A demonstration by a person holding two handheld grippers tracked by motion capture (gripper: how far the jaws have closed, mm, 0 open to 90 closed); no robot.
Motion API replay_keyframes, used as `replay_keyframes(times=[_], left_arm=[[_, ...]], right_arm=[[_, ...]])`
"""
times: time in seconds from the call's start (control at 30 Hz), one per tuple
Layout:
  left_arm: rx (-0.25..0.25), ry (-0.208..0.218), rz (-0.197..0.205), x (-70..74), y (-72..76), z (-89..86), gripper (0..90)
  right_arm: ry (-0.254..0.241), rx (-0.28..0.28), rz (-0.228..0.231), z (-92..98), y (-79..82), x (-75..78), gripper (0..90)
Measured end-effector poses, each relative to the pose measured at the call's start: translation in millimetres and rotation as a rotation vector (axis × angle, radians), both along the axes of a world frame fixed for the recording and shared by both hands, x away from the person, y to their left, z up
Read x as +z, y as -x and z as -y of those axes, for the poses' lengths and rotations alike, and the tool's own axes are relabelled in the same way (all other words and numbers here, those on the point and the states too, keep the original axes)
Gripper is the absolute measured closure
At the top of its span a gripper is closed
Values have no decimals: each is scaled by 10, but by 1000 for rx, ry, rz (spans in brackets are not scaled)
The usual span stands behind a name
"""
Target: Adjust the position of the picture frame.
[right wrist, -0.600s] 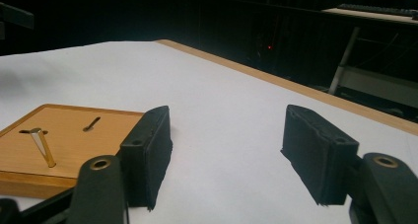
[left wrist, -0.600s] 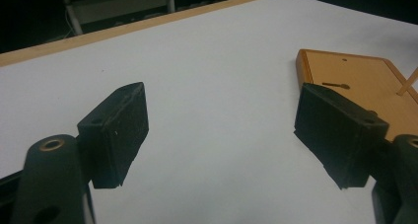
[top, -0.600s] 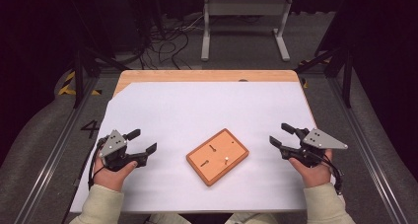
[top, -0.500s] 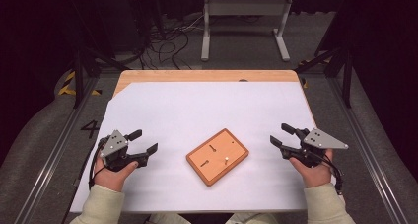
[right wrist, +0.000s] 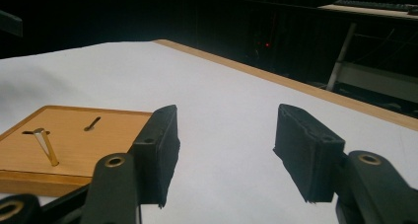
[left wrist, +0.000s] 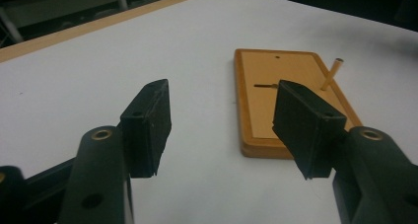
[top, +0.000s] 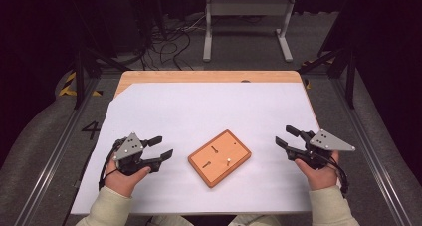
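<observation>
High view: wooden peg board (top: pixel 219 158) at lower centre on white sheet (top: pixel 209 111), flanked by left gripper (top: pixel 158 148) and right gripper (top: pixel 287 137), jaws apart, empty, seemingly poised to approach its upright peg (top: pixel 228 161)

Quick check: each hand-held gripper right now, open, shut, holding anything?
Left hand-held gripper: open, holding nothing.
Right hand-held gripper: open, holding nothing.

Orange-brown wooden board (top: pixel 219 158); white table cover (top: pixel 209 106); black hand-held gripper (top: pixel 160 148).
</observation>
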State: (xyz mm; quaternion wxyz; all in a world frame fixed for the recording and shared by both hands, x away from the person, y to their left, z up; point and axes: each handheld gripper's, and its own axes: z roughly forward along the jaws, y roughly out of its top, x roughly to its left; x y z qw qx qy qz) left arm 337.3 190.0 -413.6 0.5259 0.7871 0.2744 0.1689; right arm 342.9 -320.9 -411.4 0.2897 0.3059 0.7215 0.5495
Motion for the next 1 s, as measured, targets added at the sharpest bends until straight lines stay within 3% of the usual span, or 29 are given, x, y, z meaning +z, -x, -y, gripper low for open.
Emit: replay_keyframes(times=[0.4,0.83,1.0], left_arm=[[-146,-14,-19,52,89,393,444],[-271,-14,-44,35,120,735,452],[-316,-9,-43,17,153,874,532]], right_arm=[[-6,-13,-8,40,42,-3,418],[-10,-30,-17,94,108,-15,417],[-9,-41,-19,134,149,-18,418]])
